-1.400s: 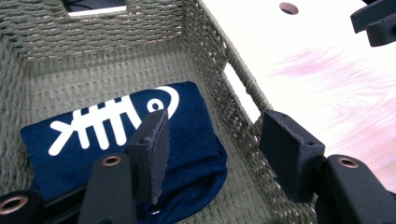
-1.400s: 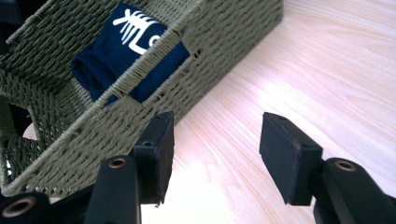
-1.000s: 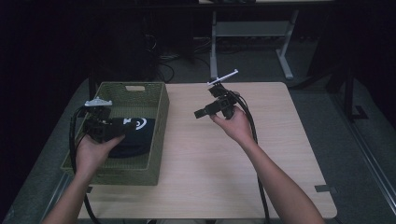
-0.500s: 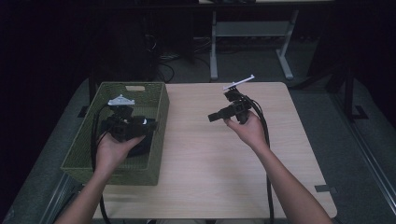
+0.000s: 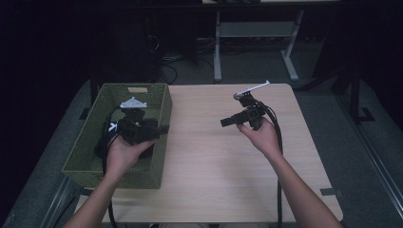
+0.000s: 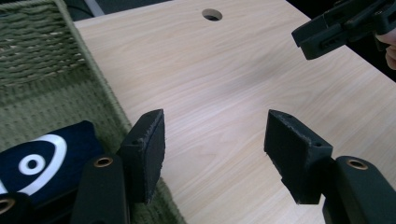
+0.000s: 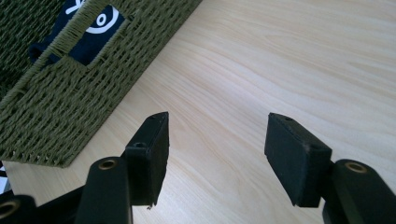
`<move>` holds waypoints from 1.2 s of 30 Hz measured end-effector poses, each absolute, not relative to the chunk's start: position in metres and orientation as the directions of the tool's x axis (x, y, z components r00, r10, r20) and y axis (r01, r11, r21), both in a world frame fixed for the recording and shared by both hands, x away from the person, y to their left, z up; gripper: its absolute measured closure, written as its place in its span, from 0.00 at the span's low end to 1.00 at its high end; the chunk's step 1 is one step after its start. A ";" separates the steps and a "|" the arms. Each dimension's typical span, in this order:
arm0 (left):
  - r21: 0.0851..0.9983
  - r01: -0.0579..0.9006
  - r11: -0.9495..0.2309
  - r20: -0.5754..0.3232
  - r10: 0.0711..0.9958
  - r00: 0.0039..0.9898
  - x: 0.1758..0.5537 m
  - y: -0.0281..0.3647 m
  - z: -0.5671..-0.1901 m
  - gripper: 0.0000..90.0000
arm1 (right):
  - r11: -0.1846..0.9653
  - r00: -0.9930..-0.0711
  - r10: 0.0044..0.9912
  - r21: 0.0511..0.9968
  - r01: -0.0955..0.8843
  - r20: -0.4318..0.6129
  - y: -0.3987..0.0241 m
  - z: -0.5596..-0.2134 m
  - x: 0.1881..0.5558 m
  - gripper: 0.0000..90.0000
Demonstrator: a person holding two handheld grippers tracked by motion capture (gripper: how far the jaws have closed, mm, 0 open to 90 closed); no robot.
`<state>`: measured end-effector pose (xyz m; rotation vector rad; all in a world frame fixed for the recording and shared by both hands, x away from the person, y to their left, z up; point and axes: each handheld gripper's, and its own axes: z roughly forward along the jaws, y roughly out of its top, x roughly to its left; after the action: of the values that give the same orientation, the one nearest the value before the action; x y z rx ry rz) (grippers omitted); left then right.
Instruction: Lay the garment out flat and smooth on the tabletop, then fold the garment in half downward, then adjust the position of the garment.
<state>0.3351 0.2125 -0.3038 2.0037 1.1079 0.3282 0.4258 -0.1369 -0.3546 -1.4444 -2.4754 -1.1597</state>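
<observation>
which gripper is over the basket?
The left gripper, above the green basket holding a dark blue cloth. The right gripper is over bare table.

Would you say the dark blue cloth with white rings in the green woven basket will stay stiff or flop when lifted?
The dark blue cloth with white rings lies folded flat in the green woven basket, so it probably droops when pinched. It looks light, and may unfold if lifted by one edge.

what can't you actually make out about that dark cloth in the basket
- High view: the left gripper and hand cover most of the dark cloth.
- Left gripper view: picture edge and fingers cut it off.
- Right gripper view: basket wall hides all but a handle-hole patch.
</observation>
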 end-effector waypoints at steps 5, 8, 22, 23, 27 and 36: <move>0.751 0.591 -0.293 -0.150 0.797 0.586 0.336 0.208 -0.306 0.42 | 0.271 -0.548 0.736 0.570 0.776 0.397 -0.147 -0.358 0.423 0.43; 0.750 0.592 -0.296 -0.152 0.793 0.590 0.336 0.206 -0.308 0.42 | 0.259 -0.539 0.743 0.572 0.778 0.397 -0.152 -0.359 0.422 0.42; 0.750 0.585 -0.308 -0.153 0.780 0.607 0.335 0.194 -0.310 0.41 | 0.243 -0.519 0.755 0.564 0.789 0.400 -0.166 -0.366 0.417 0.40; 0.749 0.584 -0.312 -0.152 0.778 0.610 0.335 0.193 -0.310 0.41 | 0.241 -0.517 0.757 0.565 0.789 0.399 -0.168 -0.367 0.416 0.40; 0.748 0.583 -0.317 -0.153 0.773 0.616 0.335 0.189 -0.311 0.41 | 0.228 -0.507 0.763 0.565 0.793 0.402 -0.175 -0.368 0.413 0.40; 0.742 0.583 -0.332 -0.151 0.763 0.628 0.338 0.179 -0.314 0.41 | 0.208 -0.487 0.771 0.561 0.801 0.410 -0.189 -0.373 0.410 0.39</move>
<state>0.3376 0.1794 -0.3141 2.0443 1.0529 0.2851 0.4102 -0.1885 -0.3732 -1.5703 -2.4096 -1.1607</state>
